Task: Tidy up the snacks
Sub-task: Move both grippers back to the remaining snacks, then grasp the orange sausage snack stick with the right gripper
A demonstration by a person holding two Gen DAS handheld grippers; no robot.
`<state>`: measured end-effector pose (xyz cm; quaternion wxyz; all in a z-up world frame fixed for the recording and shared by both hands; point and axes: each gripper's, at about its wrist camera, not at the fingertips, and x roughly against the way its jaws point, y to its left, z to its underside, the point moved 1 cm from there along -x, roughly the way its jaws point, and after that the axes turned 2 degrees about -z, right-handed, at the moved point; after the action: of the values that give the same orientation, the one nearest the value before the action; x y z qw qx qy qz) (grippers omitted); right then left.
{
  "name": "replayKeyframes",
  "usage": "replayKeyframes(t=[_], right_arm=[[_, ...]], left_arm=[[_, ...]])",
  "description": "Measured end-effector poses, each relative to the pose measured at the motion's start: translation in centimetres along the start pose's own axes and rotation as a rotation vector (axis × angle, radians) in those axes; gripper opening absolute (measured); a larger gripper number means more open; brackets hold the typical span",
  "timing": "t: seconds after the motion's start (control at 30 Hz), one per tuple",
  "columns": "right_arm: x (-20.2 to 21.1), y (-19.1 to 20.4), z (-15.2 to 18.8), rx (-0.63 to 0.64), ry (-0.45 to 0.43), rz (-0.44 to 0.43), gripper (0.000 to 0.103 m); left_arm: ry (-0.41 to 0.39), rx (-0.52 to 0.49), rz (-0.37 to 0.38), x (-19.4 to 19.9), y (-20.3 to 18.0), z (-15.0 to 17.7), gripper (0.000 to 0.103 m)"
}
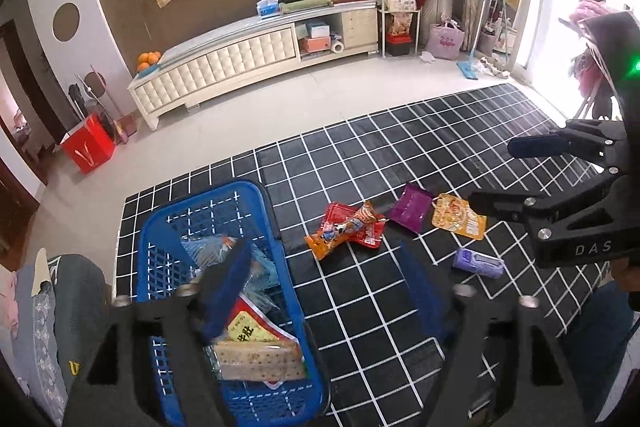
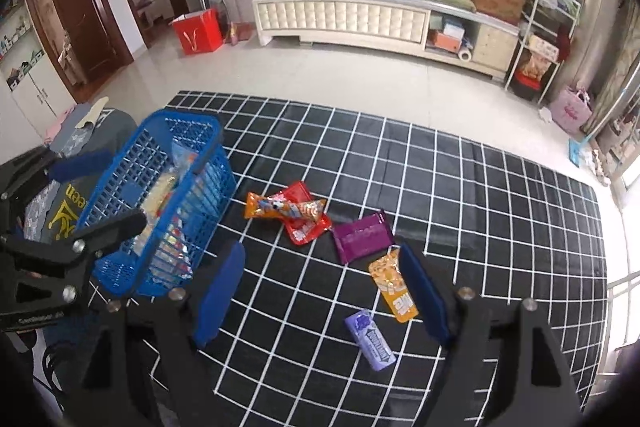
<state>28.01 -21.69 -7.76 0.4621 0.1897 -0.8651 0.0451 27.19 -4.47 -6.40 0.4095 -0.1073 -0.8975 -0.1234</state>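
A blue plastic basket [image 1: 160,267] [image 2: 132,171] stands on the left of a black checked mat and holds a cracker pack [image 1: 256,361] and clear bags. To its right lie loose snacks: a long orange pack [image 1: 344,229] [image 2: 286,209] across a red pack [image 1: 370,235] [image 2: 306,227], a purple pack [image 1: 410,207] [image 2: 362,237], a yellow pouch [image 1: 458,221] [image 2: 394,285] and a lavender box [image 1: 478,263] [image 2: 370,339]. My left gripper [image 1: 324,291] [image 2: 100,193] hovers open over the basket's right rim, holding nothing. Open too, my right gripper [image 2: 320,293] [image 1: 504,175] hangs above the yellow pouch and lavender box.
The checked mat [image 2: 480,207] covers the near floor. Folded clothes [image 2: 68,203] lie left of the basket. Along the far wall stand a white TV cabinet [image 2: 344,15], a red bag [image 2: 198,31] and a shelf rack [image 2: 540,39]. A trouser leg [image 1: 608,347] shows at right.
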Motion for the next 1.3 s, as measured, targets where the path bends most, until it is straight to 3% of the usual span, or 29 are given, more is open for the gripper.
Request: replayKeyframes(t=[0.33, 0.57, 0.73, 0.83, 0.9, 1.0, 1.1, 1.3], right_arm=[[-8.5, 0.7, -1.2, 0.080, 0.121, -0.020, 0.083], [-13.5, 2.2, -1.9, 0.214, 0.167, -0.052, 0.083], [-17.3, 4.3, -2.2, 0.386, 0.207, -0.026, 0.082], [-19.3, 5.6, -1.7, 0.517, 0.239, 0.005, 0.069], [-20.3, 5.6, -1.4, 0.527, 0.276, -0.009, 0.052], [-20.7, 5.1, -0.8, 0.503, 0.289, -0.049, 0.036], [-20.2, 4.4, 0.1, 0.466, 0.315, -0.069, 0.028], [-17.5, 2.0, 2.8, 0.393, 0.330, -0.108, 0.028]], left_arm=[[0.104, 0.046, -0.016, -4.4, 2.5, -0.2, 0.082], [0.150, -0.004, -0.052, -6.4, 3.5, -0.1, 0.082], [0.148, -0.014, -0.078, -7.0, 4.5, 0.4, 0.082], [0.152, 0.003, -0.065, -7.3, 4.9, 0.2, 0.082], [0.152, 0.017, -0.054, -7.3, 5.0, 0.1, 0.082], [0.152, 0.014, -0.047, -7.3, 4.6, 0.1, 0.082], [0.155, 0.009, -0.028, -7.0, 3.9, 0.3, 0.082], [0.160, 0.018, 0.006, -6.5, 1.9, 0.4, 0.082]])
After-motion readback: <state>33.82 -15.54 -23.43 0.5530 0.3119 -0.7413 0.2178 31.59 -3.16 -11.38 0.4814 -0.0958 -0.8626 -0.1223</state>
